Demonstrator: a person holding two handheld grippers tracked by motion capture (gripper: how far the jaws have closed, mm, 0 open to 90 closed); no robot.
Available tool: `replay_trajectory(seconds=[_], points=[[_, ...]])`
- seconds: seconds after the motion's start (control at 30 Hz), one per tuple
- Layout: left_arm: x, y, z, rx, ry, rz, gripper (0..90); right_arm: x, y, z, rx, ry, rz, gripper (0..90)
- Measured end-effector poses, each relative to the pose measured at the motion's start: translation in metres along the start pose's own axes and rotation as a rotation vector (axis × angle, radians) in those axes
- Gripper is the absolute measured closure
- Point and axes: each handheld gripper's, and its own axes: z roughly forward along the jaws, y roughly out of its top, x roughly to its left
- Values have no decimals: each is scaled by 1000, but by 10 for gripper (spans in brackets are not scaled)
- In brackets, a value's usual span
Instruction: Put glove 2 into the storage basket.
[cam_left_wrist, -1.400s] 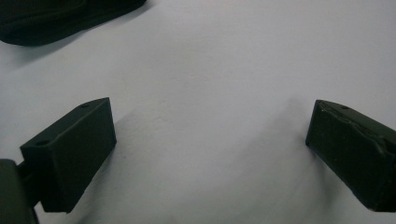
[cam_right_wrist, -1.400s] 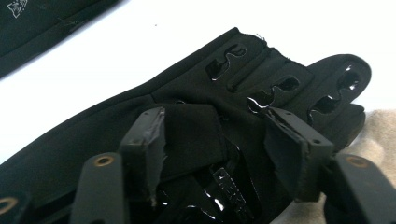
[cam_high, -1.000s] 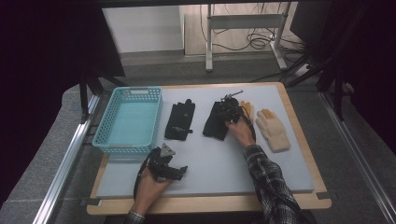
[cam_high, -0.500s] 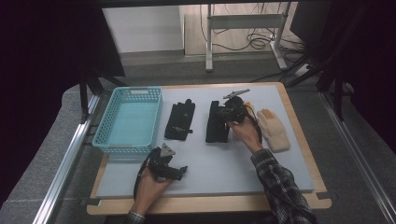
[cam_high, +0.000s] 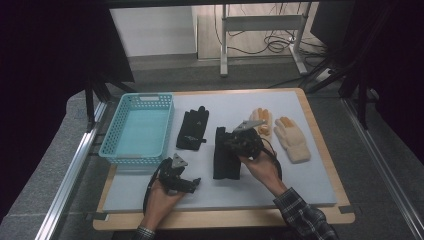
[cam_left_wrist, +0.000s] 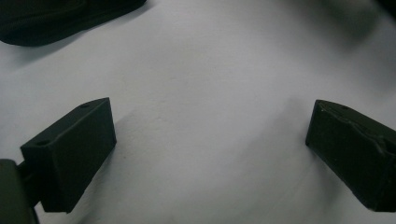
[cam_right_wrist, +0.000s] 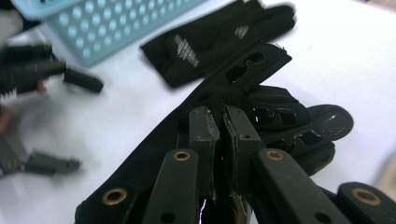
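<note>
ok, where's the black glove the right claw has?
In the high view the black fabric glove sits mid-table, pinched in the right claw, between the other black glove toward the turquoise plastic basket and the tan gloves.

your right gripper (cam_high: 243, 141) sits over the black glove (cam_high: 226, 161) at mid-table, your left gripper (cam_high: 176, 176) rests near the front edge just below the blue basket (cam_high: 137, 131), a second black glove (cam_high: 193, 129) lies between, and two tan gloves (cam_high: 291, 138) lie to the right.
</note>
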Motion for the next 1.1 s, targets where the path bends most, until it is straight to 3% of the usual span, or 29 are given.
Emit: replay_trajectory(seconds=[0.1,0.13,0.2,0.27,0.37,0.43,0.63,0.9,1.1], points=[[0,0,0,0,-1,-2,21,3,-17,7,13,13,7,741],[0,0,0,0,-1,-2,20,2,-21,8,14,17,0,662],[0,0,0,0,0,-1,21,-1,-22,5,-2,5,-2,566],[0,0,0,3,-1,3,21,-9,-18,0,-20,-7,14,526],[0,0,0,3,-1,4,20,-21,-14,-3,-32,-18,38,526],[0,0,0,3,-1,4,21,-29,-13,0,-25,-2,47,530],[0,0,0,3,-1,2,21,-34,-6,13,-16,17,41,572],[0,0,0,4,-1,4,21,-33,21,52,20,51,2,646],[0,0,0,1,-2,1,21,-26,43,88,41,51,-57,585]])
